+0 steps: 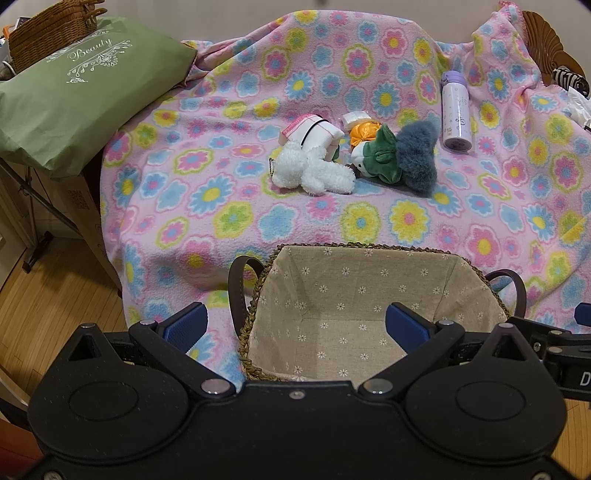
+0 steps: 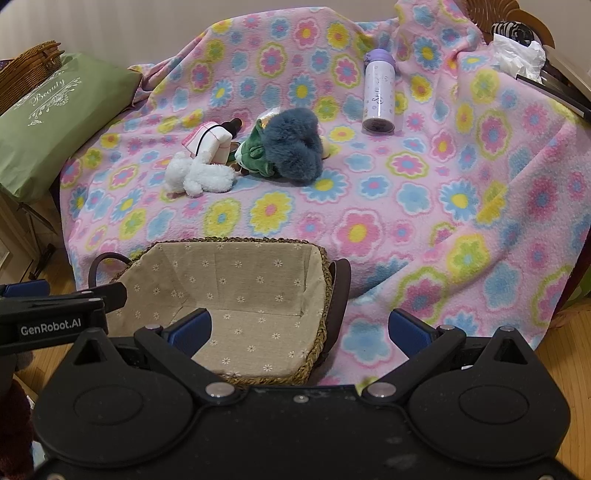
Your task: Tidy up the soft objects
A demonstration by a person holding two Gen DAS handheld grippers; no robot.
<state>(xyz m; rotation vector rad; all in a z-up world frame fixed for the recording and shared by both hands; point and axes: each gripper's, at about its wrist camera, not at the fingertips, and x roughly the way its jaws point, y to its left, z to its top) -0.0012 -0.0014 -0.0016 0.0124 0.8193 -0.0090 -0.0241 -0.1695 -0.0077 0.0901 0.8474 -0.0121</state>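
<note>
A small pile of soft toys lies mid-blanket: a white plush (image 1: 314, 173) (image 2: 201, 175), a green plush (image 1: 380, 155) (image 2: 253, 151), a grey-blue fluffy piece (image 1: 417, 155) (image 2: 295, 144), an orange piece (image 1: 364, 133) and a white-pink pouch (image 1: 314, 133) (image 2: 210, 142). A woven basket with beige flowered lining (image 1: 362, 306) (image 2: 236, 291) sits empty at the near edge. My left gripper (image 1: 295, 325) is open over the basket's left side. My right gripper (image 2: 299, 330) is open over the basket's right rim. Both are empty.
A purple-white bottle (image 1: 456, 114) (image 2: 378, 94) lies right of the toys on the pink flowered blanket (image 1: 221, 206) (image 2: 443, 206). A green pillow (image 1: 74, 92) (image 2: 55, 118) and wicker basket (image 1: 51, 33) are at left. Wooden floor (image 1: 55, 295) lies below left.
</note>
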